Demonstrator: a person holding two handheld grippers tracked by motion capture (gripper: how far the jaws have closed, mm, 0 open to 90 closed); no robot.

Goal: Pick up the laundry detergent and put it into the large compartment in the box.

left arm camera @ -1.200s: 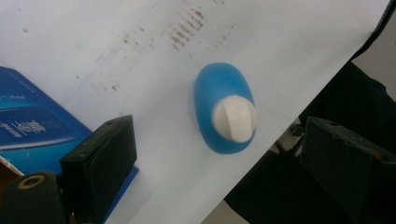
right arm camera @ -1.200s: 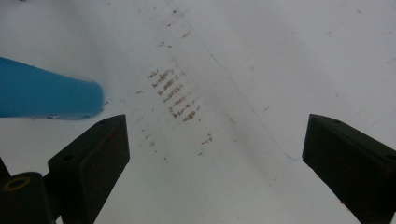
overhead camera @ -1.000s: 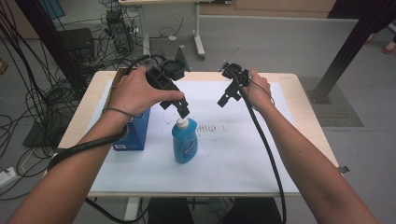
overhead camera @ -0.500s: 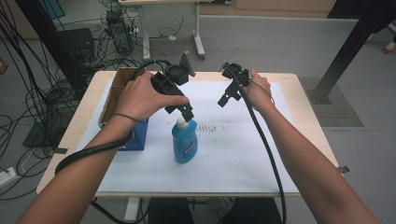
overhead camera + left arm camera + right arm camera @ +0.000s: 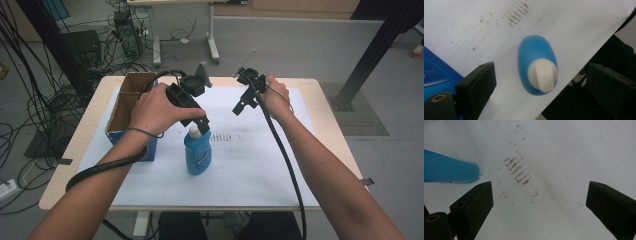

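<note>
1. Blue bottle (image 5: 198, 155) stands upright near the middle of the white sheet (image 5: 260, 165), long axis vertical, white cap (image 5: 196, 132) on top. From straight above, in the left gripper view, the body is an oval with smooth, glossy plastic shoulders; the cap (image 5: 543, 75) is a matt, slightly grainy white with a raised ridge across it.

2. Left gripper (image 5: 199, 121) hangs directly over the bottle, pointing down. Its jaws are spread wide, one on each side of the cap and clear of it. In the left gripper view the bottle (image 5: 537, 63) sits between them, somewhat nearer the left-hand jaw. Judgement: a straight drop would bring the jaws around the cap or neck; this hand is much the nearer.

3. Right gripper (image 5: 240, 106) is held off to the bottle's right and farther back, well apart from it, jaws wide and empty, tilted down at the sheet. Its own view catches the bottle's blue side (image 5: 449, 170) at the left edge.

4. Cardboard box (image 5: 131, 102) with blue sides stands open-topped just left of the bottle, partly under the left hand (image 5: 157, 110).

5. Sheet carries faint reddish-brown smudged marks (image 5: 517, 171); pale wooden table (image 5: 87, 145) shows around its edges.
</note>
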